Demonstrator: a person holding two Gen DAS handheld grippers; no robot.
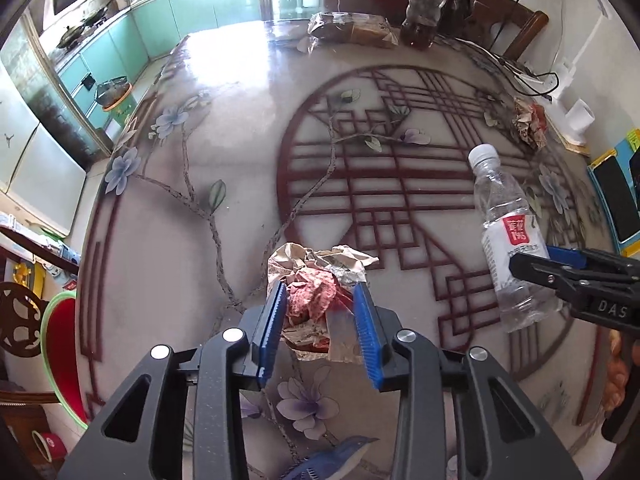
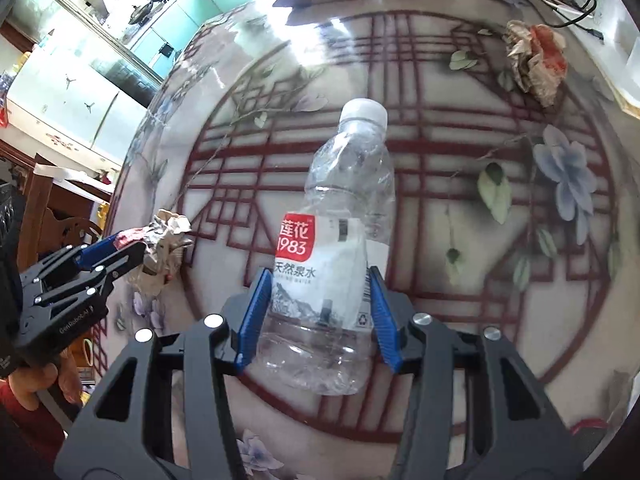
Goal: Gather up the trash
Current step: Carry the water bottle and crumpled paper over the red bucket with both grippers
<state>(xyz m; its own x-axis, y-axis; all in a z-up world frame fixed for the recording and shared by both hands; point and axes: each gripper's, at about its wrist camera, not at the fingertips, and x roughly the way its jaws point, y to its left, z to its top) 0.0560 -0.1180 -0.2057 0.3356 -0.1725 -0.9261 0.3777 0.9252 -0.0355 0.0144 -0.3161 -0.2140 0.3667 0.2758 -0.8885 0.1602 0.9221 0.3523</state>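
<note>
A crumpled brown and red paper wad (image 1: pixel 316 280) lies low over the flower-patterned table (image 1: pixel 180 264), squeezed between the blue pads of my left gripper (image 1: pixel 320 286), which is shut on it. The same wad (image 2: pixel 168 236) and left gripper (image 2: pixel 128 244) show at the left of the right wrist view. A clear plastic water bottle (image 2: pixel 340 216) with a white cap and a red and white label leans between the pads of my right gripper (image 2: pixel 319 272), which press on its label. From the left wrist view the bottle (image 1: pixel 504 220) and right gripper (image 1: pixel 532 264) are at the right.
A second crumpled paper wad (image 1: pixel 530 122) lies near the table's far right edge. A large dark soda bottle (image 1: pixel 426 4) and a bagged loaf (image 1: pixel 352 30) stand at the back. Cables and a white power strip (image 1: pixel 532 76) run along the right. A red bin with a green rim (image 1: pixel 60 360) sits below the table's left edge.
</note>
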